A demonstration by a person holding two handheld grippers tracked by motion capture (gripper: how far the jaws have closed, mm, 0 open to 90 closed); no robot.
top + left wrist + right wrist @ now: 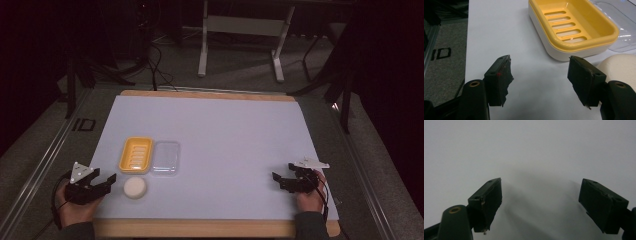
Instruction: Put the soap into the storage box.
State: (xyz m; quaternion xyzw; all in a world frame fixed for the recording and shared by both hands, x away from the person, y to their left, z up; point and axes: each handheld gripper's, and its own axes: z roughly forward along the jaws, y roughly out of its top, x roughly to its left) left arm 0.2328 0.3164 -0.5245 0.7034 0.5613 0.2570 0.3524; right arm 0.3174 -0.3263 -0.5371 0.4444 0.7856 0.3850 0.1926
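Note:
A yellow soap dish (pixel 135 154) with a slotted floor sits on the white mat (pixel 225 135) at the left; in the left gripper view the soap dish (pixel 571 27) lies just beyond the jaws. A clear plastic lid (pixel 165 157) lies against its right side. A round cream soap bar (pixel 135 188) rests in front of the dish, and the soap bar (pixel 621 68) shows beside the right jaw. My left gripper (pixel 104 181) stands open just left of the soap, nothing between its jaws. My right gripper (pixel 283 176) rests open on bare mat at the right.
The mat covers a wooden table (pixel 200 229) whose front edge runs close to both hands. Beyond the far edge stand a white frame's legs (pixel 202 50) and loose cables (pixel 155 65) on a grey floor. The mat's middle is bare.

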